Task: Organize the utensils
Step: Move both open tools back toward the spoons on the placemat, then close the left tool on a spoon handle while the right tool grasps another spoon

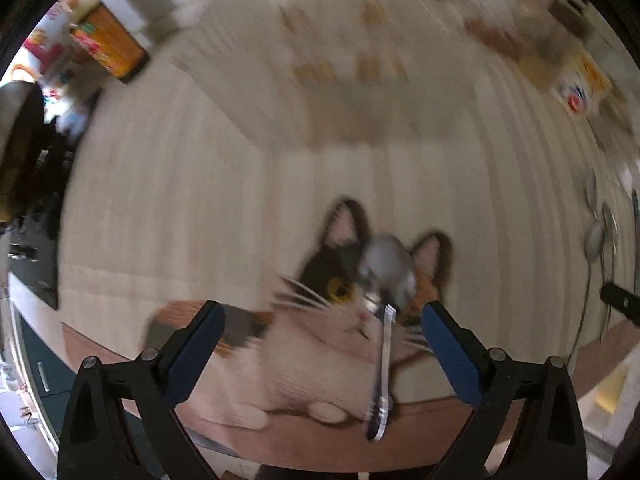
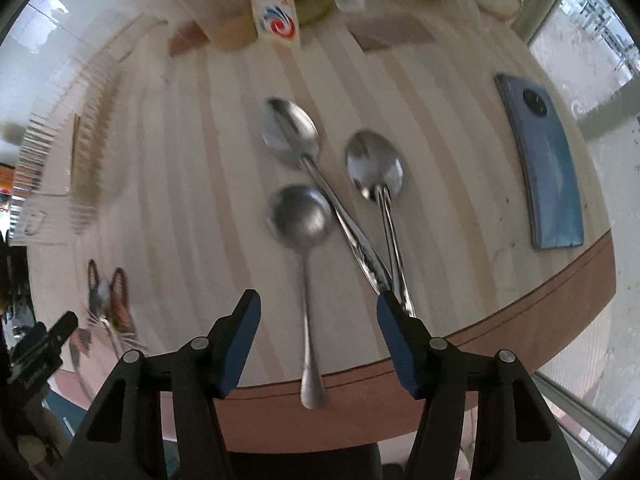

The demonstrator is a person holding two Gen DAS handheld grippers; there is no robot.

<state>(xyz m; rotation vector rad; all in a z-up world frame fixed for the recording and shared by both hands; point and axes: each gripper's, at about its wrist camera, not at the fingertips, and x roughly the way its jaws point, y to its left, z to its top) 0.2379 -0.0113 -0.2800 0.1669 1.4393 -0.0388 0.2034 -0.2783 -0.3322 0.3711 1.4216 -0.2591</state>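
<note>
Striped cloth (image 2: 200, 200) covers the brown-edged table (image 2: 520, 320).

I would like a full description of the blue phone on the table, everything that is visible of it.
The blue phone lies flat on the striped tablecloth, back side up, near the table's right edge by the window. Its back looks smooth and glossy, light blue, with a dark round camera module near the far end. Its long side runs away from the camera. It rests apart from the three spoons to its left; nothing touches it but the cloth. Its screen is hidden.
</note>
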